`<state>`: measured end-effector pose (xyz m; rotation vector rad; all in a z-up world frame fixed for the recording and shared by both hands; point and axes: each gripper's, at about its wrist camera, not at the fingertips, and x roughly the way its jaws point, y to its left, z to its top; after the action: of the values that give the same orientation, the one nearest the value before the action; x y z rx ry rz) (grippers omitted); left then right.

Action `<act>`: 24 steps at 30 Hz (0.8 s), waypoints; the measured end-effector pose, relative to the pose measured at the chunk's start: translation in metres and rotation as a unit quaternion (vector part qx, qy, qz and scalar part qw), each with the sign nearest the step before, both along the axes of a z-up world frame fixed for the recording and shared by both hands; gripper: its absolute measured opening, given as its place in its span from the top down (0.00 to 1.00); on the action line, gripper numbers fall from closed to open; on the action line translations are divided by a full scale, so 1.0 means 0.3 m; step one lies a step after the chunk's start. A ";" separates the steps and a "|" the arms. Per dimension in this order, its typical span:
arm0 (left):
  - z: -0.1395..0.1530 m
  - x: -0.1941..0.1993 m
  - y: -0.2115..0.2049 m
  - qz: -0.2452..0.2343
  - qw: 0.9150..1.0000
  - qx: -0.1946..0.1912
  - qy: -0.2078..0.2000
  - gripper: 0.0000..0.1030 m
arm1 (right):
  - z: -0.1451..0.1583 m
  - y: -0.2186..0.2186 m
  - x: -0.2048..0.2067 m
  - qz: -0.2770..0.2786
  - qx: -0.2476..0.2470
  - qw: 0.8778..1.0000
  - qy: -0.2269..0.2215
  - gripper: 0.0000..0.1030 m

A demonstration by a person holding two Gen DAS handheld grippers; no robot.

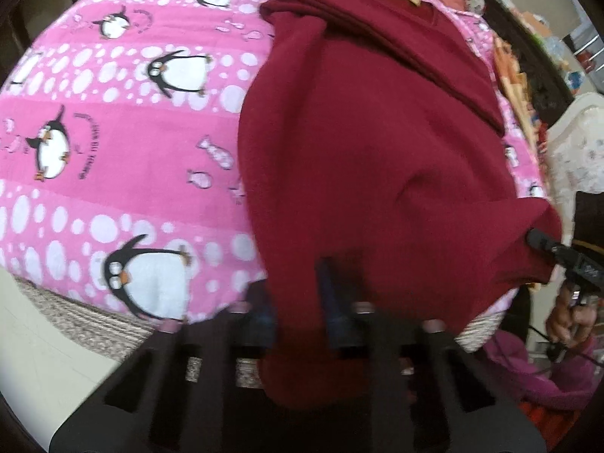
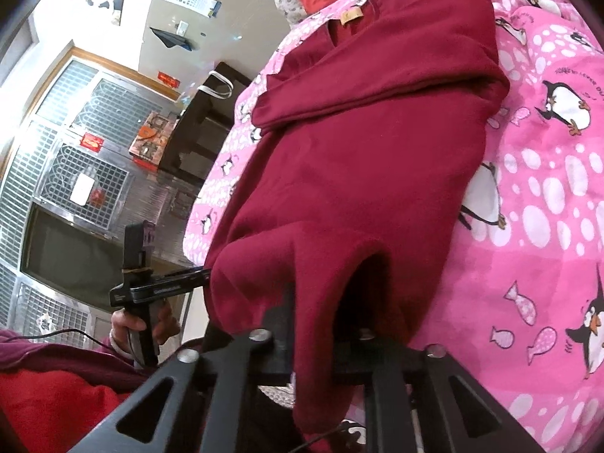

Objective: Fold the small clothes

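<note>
My left gripper [image 1: 298,294] and right gripper [image 2: 321,324] each clamp the near hem of the maroon garment [image 1: 370,143], lying from 6 to 12 o'clock on the penguin blanket [image 1: 113,158].

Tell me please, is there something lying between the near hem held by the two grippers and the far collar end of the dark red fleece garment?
Nothing visible does. The dark red fleece garment lies bare up to its collar label; only the pink penguin blanket surrounds it. Both the left gripper and right gripper already grip its near hem.
</note>
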<state>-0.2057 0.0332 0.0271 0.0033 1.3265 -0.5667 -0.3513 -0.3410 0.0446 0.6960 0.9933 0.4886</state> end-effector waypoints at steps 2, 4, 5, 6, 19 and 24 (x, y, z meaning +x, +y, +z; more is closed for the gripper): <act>0.023 0.008 -0.008 -0.010 1.000 -0.009 -0.006 0.90 | 0.032 -0.002 0.003 0.000 0.003 1.000 -0.015 0.93; 0.056 0.023 -0.012 -0.016 0.999 -0.029 -0.009 0.90 | 0.068 -0.016 0.009 -0.003 0.020 0.999 -0.031 0.93; 0.071 0.033 -0.011 -0.016 0.999 -0.038 -0.011 0.90 | 0.081 -0.023 0.010 -0.007 0.025 0.999 -0.037 0.93; 0.091 0.045 -0.009 -0.015 0.999 -0.050 -0.013 0.90 | 0.101 -0.036 0.016 -0.012 0.035 0.998 -0.045 0.93; 0.336 0.433 -0.157 -0.007 0.983 -0.168 -0.076 0.90 | 0.249 -0.245 0.265 -0.101 0.058 0.987 -0.112 0.93; 0.325 0.592 -0.281 -0.001 0.984 -0.161 -0.074 0.90 | 0.244 -0.339 0.441 -0.131 0.037 0.986 -0.100 0.93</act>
<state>-0.0282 -0.0512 0.1248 -0.2158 1.0788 -0.7628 -0.2190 -0.4427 0.1178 0.8140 0.6859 0.3566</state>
